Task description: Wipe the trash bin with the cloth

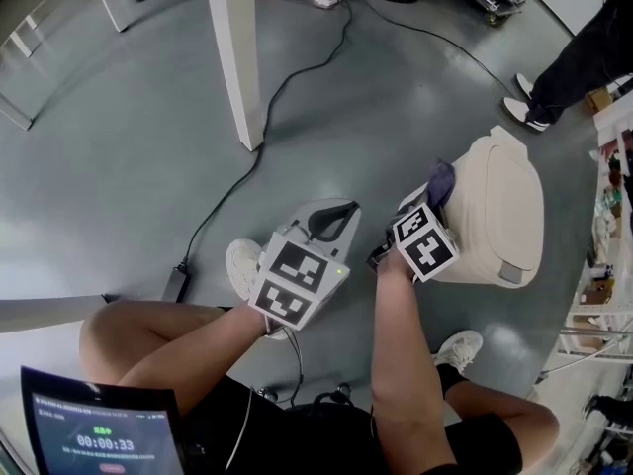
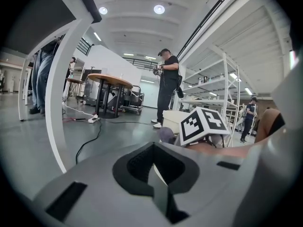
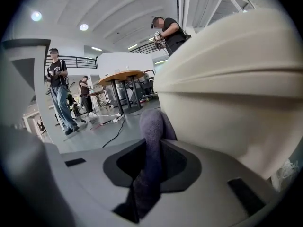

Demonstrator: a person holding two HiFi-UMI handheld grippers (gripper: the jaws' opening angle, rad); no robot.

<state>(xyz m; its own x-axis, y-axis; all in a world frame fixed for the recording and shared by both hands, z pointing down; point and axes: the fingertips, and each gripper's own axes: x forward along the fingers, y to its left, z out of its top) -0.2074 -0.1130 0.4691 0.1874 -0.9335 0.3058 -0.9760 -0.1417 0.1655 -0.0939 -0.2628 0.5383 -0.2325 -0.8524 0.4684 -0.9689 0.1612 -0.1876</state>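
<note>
Cloth against plastic is the point of this pose: the right tool (image 3: 150, 162) is clenched on a grey-purple fuzzy cloth (image 3: 152, 126). The cloth's free end stands up past the jaws, right beside the curved wall of the cream plastic trash bin (image 1: 499, 211), so that soft fabric rather than the hard tool would meet the surface. The bin sits on the grey concrete floor (image 1: 148, 146) at the right of the scene, near the person's feet, lid down. The left tool (image 1: 331, 221) has its jaws pressed together on nothing and is held to the left, apart from the bin (probably just out of the way). Wiping appears to be on the bin's left flank.
</note>
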